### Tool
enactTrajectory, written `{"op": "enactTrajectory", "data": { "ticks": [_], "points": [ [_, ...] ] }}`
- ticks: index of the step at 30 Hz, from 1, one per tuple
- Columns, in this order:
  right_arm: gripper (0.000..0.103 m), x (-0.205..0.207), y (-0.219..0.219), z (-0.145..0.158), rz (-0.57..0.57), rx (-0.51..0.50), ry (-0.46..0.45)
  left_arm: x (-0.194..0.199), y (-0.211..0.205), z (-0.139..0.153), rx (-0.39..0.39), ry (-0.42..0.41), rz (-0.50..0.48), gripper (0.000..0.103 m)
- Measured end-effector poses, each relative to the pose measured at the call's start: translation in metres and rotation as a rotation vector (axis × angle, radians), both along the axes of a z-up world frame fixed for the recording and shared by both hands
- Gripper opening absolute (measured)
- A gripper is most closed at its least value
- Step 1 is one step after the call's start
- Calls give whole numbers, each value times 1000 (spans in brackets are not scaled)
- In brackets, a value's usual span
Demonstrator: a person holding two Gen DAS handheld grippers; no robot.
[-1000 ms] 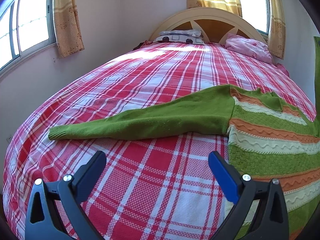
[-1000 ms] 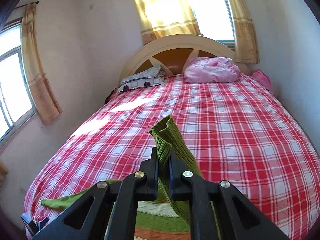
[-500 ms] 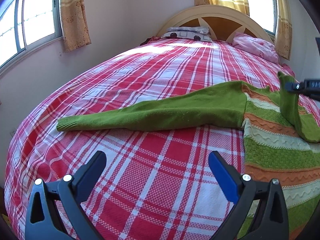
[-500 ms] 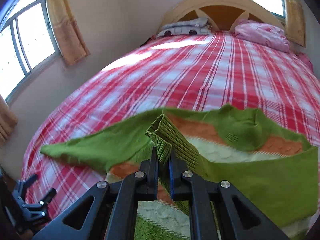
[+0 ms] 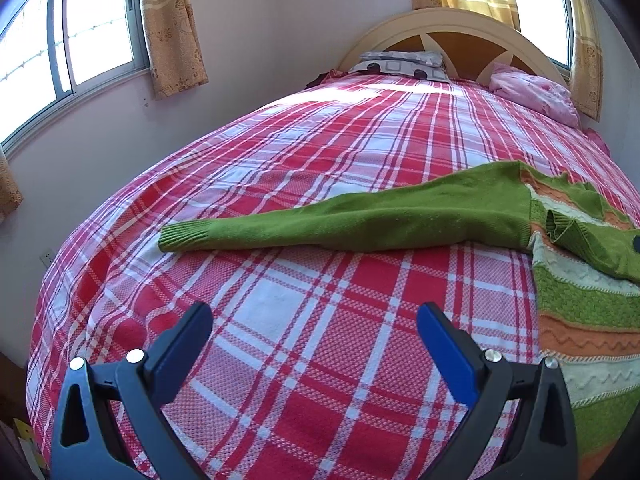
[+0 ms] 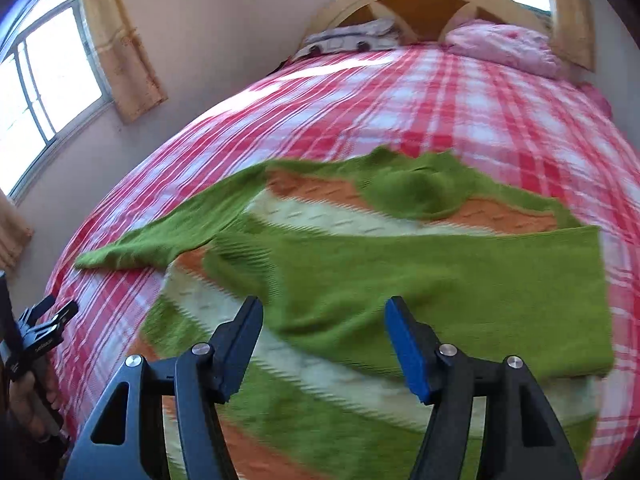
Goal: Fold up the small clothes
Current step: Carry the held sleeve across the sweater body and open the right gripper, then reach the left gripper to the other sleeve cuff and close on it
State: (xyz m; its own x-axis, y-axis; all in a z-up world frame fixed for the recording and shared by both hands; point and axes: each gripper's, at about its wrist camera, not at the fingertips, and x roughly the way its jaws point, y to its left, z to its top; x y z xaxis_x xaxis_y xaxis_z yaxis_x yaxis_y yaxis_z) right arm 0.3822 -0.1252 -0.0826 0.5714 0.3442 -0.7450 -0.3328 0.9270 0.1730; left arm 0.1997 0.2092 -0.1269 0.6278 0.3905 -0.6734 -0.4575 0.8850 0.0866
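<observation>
Right gripper [image 6: 324, 344]: hanging nearest the lens at 6 o'clock of the right wrist view, its jaws opening, pads pressing on nothing; the folded sleeve [image 6: 440, 280] is lying just beyond and below the gap, apparently released, though blur is making any contact hard to judge.

Left gripper [image 5: 314, 330]: sitting at 6 o'clock of the left wrist view, jaws spread wide, holding nothing, hovering over bare plaid bedspread [image 5: 280, 340].

Sweater [image 6: 320, 400], green with orange and cream stripes: lying flat on the bedspread, occupying the 3 to 4 o'clock zone of the left wrist view. One sleeve is resting folded across the body; the other sleeve [image 5: 340, 224] is stretching straight out toward 9 o'clock, cuff ending on open plaid.

Person's hand [image 6: 24, 396]: showing at 8 o'clock of the right wrist view, gripping the left tool's handle.

Patterned pillow [image 5: 400, 64]: lying at 12 o'clock against the headboard [image 5: 452, 30].

Pink bedding [image 5: 536, 90]: bunching at 1 o'clock.

Curtains [image 5: 172, 24]: hanging beside the windows [image 5: 96, 20] at 10 to 11 o'clock.
</observation>
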Motion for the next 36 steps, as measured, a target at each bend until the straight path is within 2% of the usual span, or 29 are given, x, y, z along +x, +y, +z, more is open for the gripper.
{"op": "enactTrajectory", "data": {
  "ticks": [3,4,7,11,15,18,21,23,24,26,27,30,32,33,34,35,36],
  "points": [
    [64,20,-42,-9,-196,-112,-9,-2,4,-5,-7,17,14,103],
    [64,24,-48,-16,-220,-153,5,-2,4,-6,-13,23,16,103],
    [64,19,-31,-45,-172,-307,99,-4,1,-4,-6,25,11,103],
    [64,-2,-20,-39,-160,-233,128,-8,3,3,36,17,13,103],
    [65,-7,30,-18,-45,-159,67,-11,22,5,52,14,62,103],
    [65,-4,84,-14,32,-176,1,-15,37,8,23,0,95,103],
    [65,0,134,-36,85,-296,-20,-23,44,11,-2,-21,119,103],
    [65,-11,159,-52,187,-326,7,-26,48,10,-14,-15,124,103],
    [65,-26,169,-52,244,-317,-17,-28,51,9,-10,-10,129,103],
    [65,-51,178,-50,389,-247,-20,-33,55,10,7,-9,140,103],
    [65,-59,178,-47,413,-235,-35,-35,59,10,14,-10,148,103],
    [65,-63,167,-39,381,-220,-88,-38,73,6,18,3,180,103],
    [65,-55,157,-30,348,-156,-114,-37,81,2,13,11,199,103],
    [65,-50,153,-30,328,-125,-111,-37,86,1,16,10,213,103],
    [65,-42,154,-38,317,-126,-65,-36,90,0,16,9,225,103],
    [65,-38,161,-48,328,-145,-10,-35,94,0,13,8,235,103],
    [67,-39,167,-57,345,-175,-4,-34,99,0,2,7,243,103]
  ]
}}
